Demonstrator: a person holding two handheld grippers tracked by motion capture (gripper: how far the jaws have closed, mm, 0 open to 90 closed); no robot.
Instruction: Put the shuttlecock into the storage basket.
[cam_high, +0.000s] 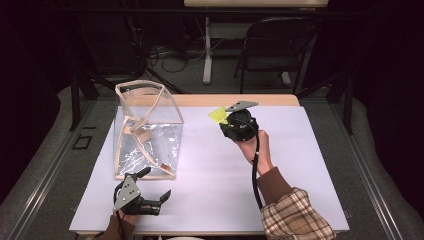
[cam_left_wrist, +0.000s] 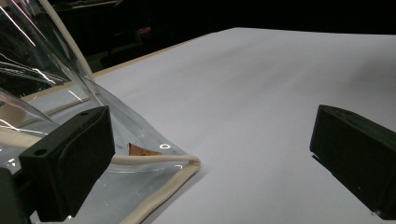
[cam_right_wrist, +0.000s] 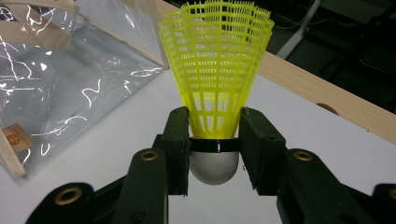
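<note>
A dark room is seen behind the work area, with a grey carpeted floor (cam_high: 40, 165), a folding chair (cam_high: 272, 45) and the white leg of another table (cam_high: 207, 50) standing among loose cables at the back. The foreground is taken up by a table (cam_high: 260, 100) with a pale wooden edge, over most of which a white sheet (cam_high: 295, 165) is spread; the wooden edge is also seen running along the far side in the right gripper view. On the left part of the sheet a clear plastic bag (cam_high: 147, 132) with beige trim and handles is stood upright, its mouth open at the top, and a small brown label is carried low on its wall. The left gripper (cam_high: 150, 187) is held low at the near edge, just beside the bag's near bottom corner; its jaws are spread wide with nothing between them, and in the left gripper view the left jaw is seen in front of the bag's trimmed corner. The right gripper (cam_high: 226, 120) is raised over the middle of the table, well apart from the bag. A yellow shuttlecock (cam_right_wrist: 215, 79) is clamped between its jaws at the base of the skirt, just above the rounded white cork, with the skirt pointing away from the hand.
</note>
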